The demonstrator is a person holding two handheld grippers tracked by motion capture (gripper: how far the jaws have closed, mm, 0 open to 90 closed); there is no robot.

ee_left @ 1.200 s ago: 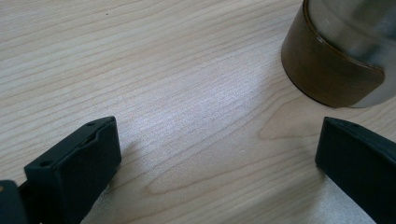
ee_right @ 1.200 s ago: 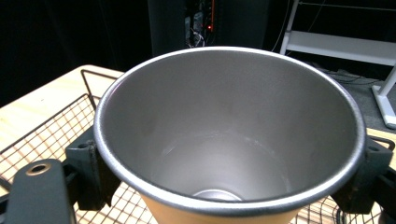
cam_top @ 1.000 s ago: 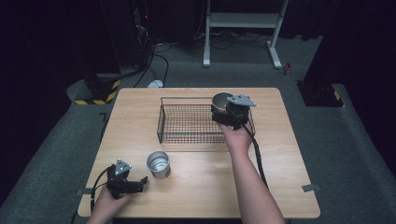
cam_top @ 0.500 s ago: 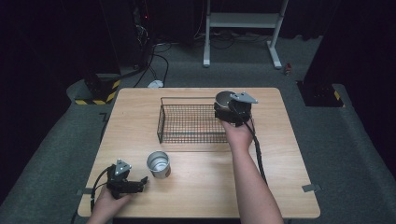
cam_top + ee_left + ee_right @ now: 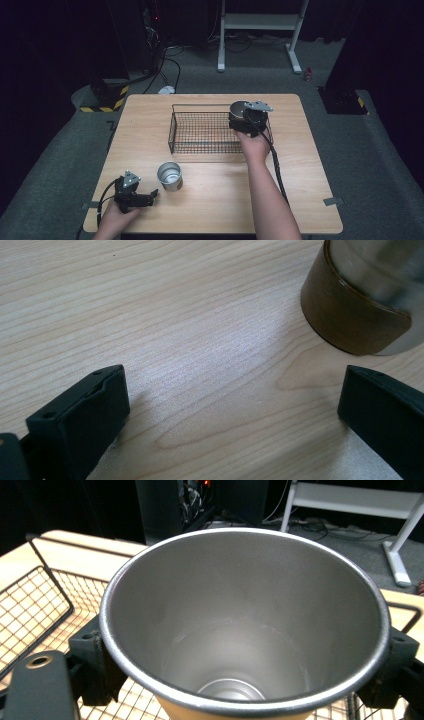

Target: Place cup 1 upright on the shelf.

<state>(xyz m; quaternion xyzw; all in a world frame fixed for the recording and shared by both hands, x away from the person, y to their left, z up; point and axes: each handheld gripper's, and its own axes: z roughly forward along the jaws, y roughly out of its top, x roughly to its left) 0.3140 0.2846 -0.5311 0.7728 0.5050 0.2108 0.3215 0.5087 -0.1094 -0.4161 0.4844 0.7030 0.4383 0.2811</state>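
The tall stainless-steel cup with a tan band round its lower body (image 5: 245,625) is clamped between the black jaws of the right gripper (image 5: 246,119), one jaw pressed on each side of its wall just under the rim; its mouth faces up and its long axis stands close to upright. In the high view it hangs over the right end of the black wire basket (image 5: 200,131), above the mesh floor rather than resting on it, so the move that seems to be in hand is a short, straight lowering into that end of the basket. A second steel cup of the same kind (image 5: 169,176) stands upright on the light wooden table (image 5: 150,120), just beside the left gripper (image 5: 150,196), whose jaws are spread wide and hold nothing; that cup lies ahead and to one side of the gap.
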